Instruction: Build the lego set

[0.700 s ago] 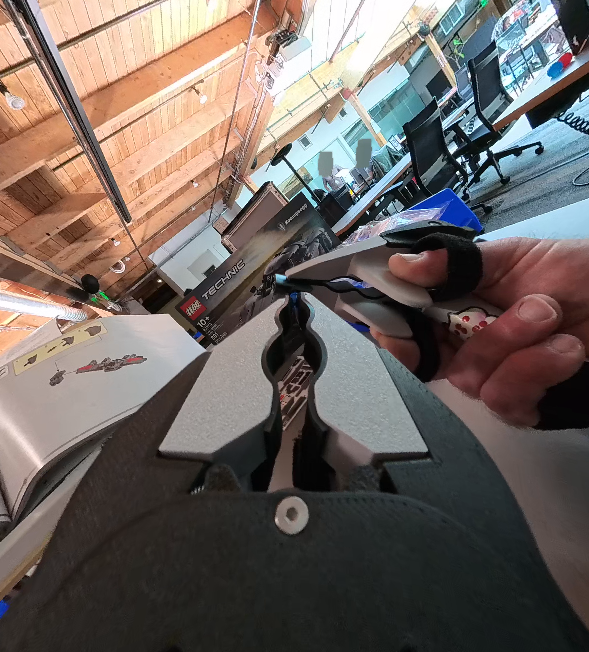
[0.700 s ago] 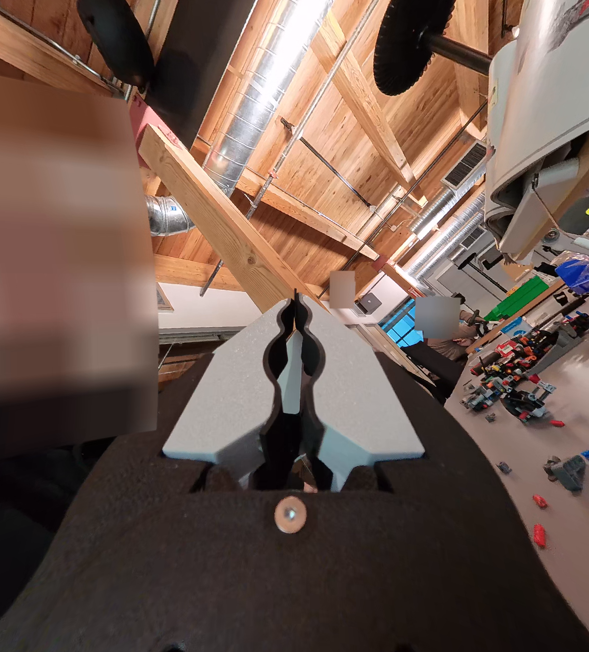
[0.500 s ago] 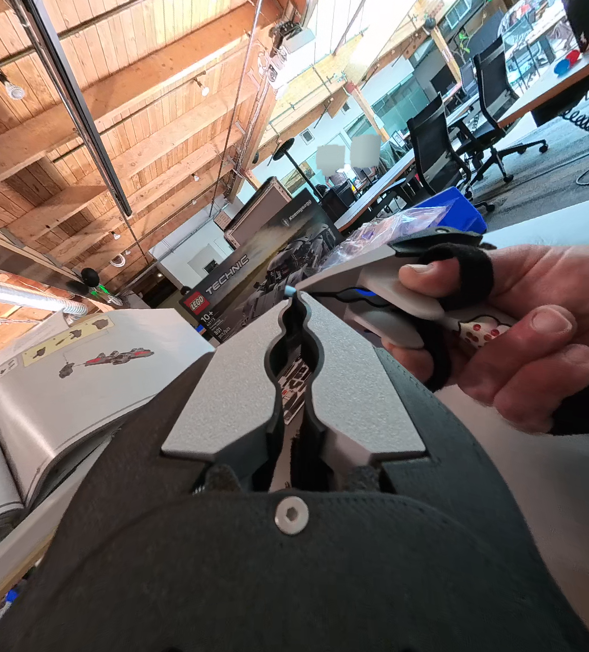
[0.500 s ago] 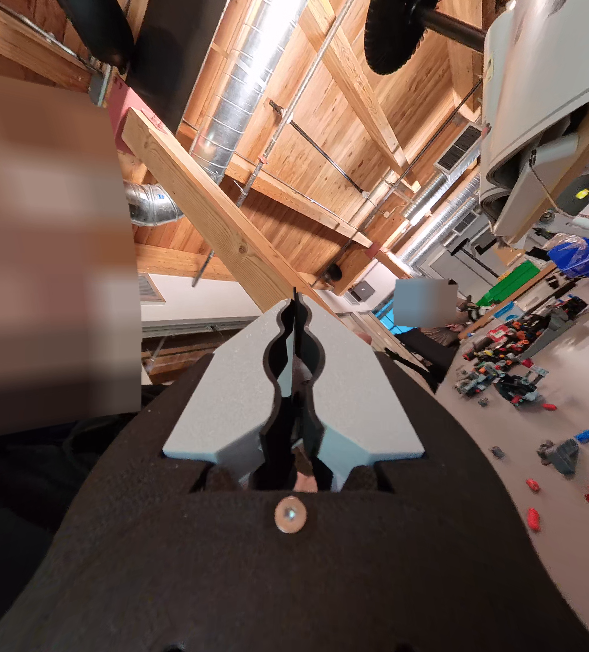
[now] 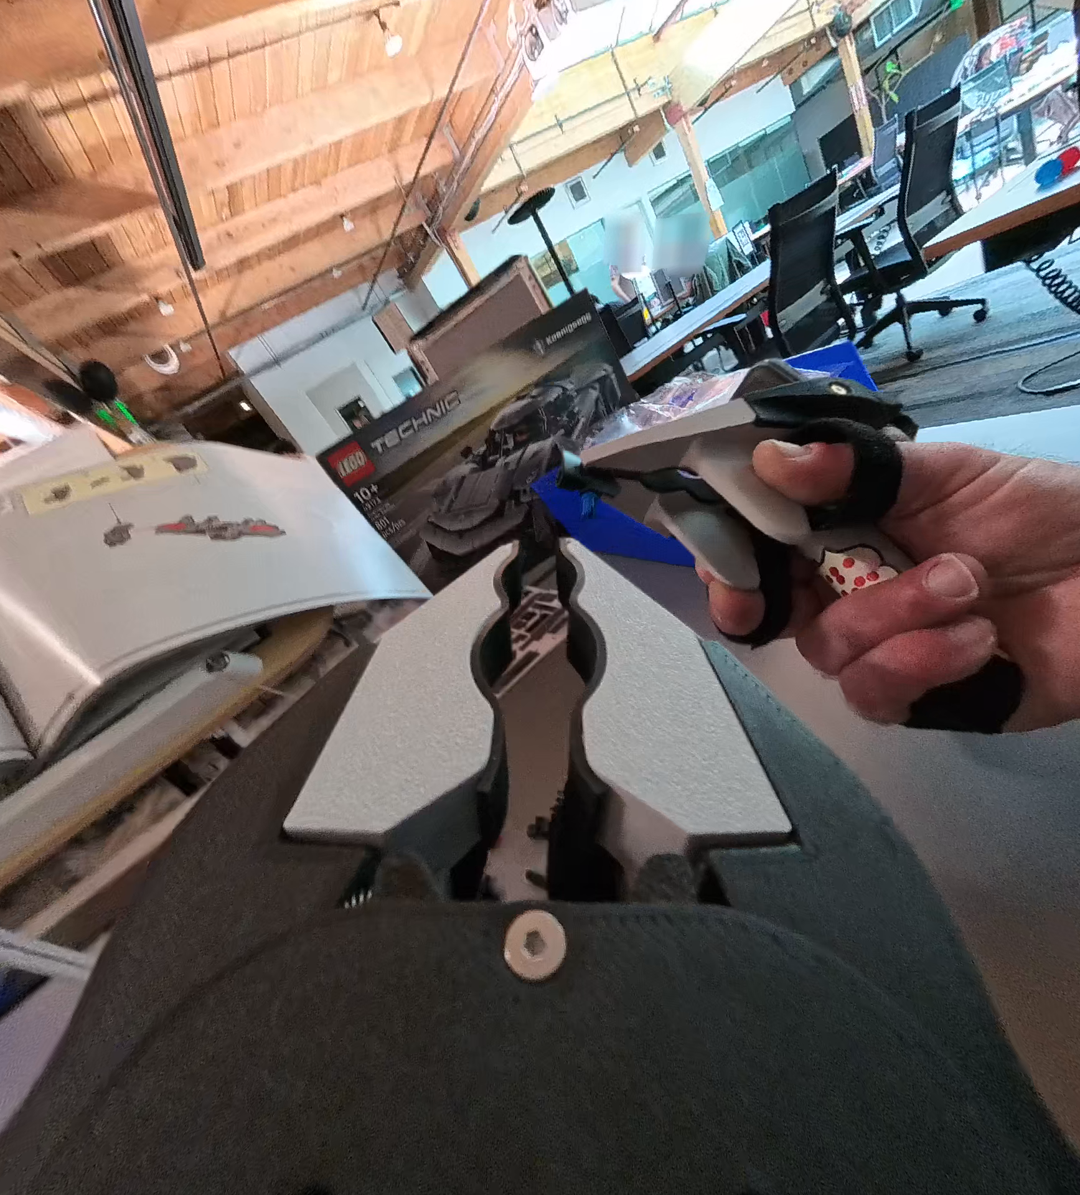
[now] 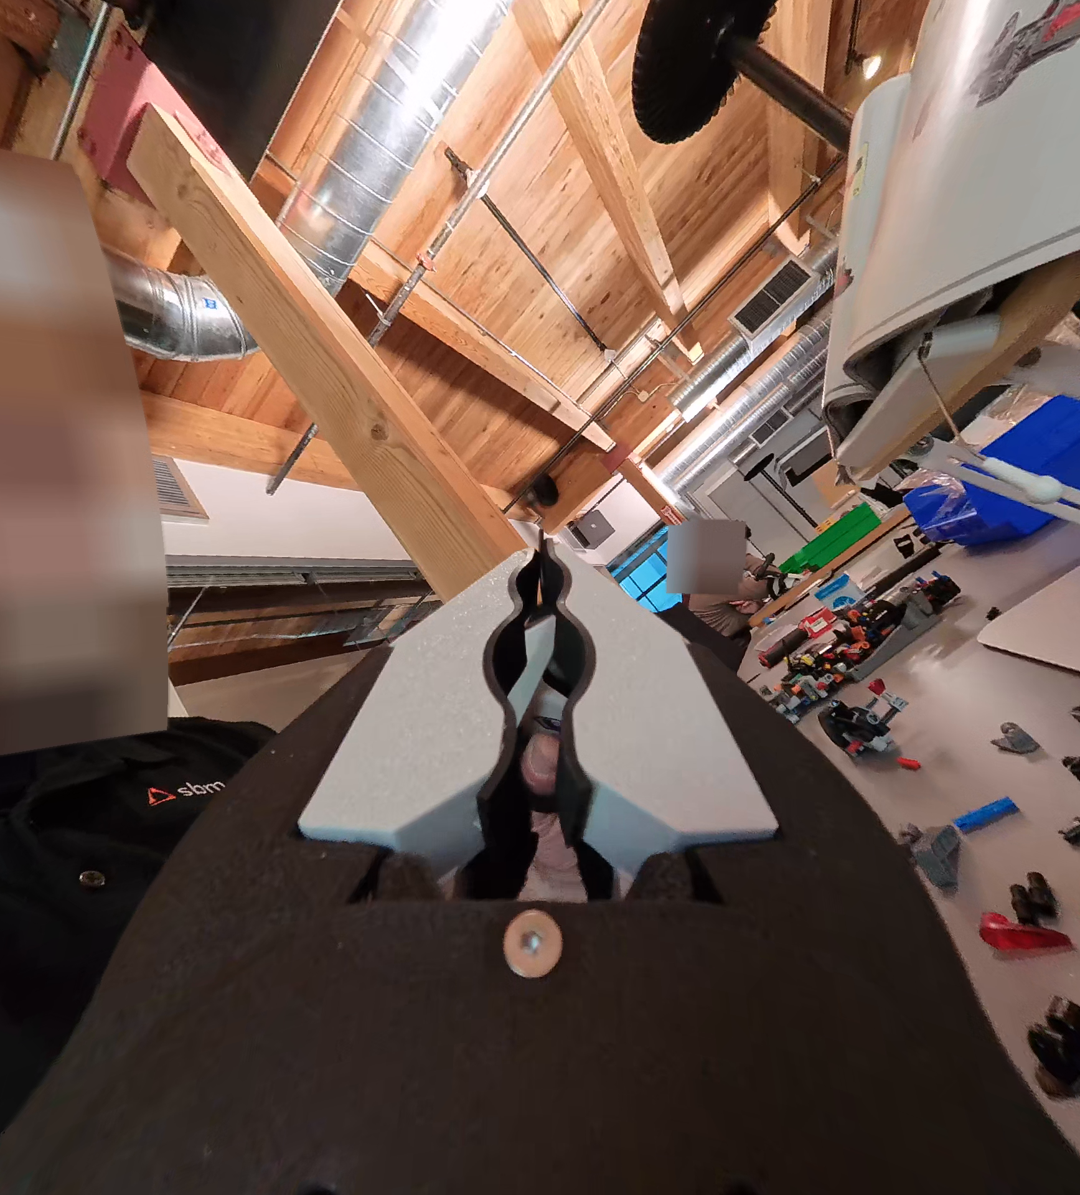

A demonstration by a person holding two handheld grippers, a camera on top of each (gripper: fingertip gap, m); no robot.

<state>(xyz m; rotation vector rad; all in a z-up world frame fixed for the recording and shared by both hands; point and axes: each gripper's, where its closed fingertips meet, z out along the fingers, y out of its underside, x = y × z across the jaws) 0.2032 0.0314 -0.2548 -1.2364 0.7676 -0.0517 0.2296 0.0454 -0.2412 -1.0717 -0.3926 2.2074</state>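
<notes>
Open-plan workshop under a timber-beamed ceiling (image 6: 524, 258), with a ribbed silver air duct (image 6: 362, 129) at upper centre of the right wrist view.

In the left wrist view, right gripper (image 5: 572, 462) at centre right, gripped by a bare hand (image 5: 912, 582) in black finger straps. Closed at the tips on a small black-and-blue lego piece (image 5: 584, 485), held in the air just above and to the right of the left gripper (image 5: 536, 556). Left gripper parted by a narrow slot, with nothing seen between its grey fingers (image 5: 427, 698).

Probably a hand-over or a mating of parts in mid-air. Best done by lining the piece up squarely with the slot, bringing it in slowly, and closing the left side fully before easing off the right. Risk of dropping so small a part if released early.

Pale grey tabletop (image 6: 977, 743) at right of the right wrist view, strewn with loose lego parts (image 6: 996, 811) and a partly built dark model (image 6: 857, 721). Open instruction booklet (image 5: 136, 549) at left of the left wrist view, dark lego box (image 5: 459, 440) at centre, blue plastic bin (image 5: 608, 524) beside it, black office chairs (image 5: 802, 258) at upper right.
</notes>
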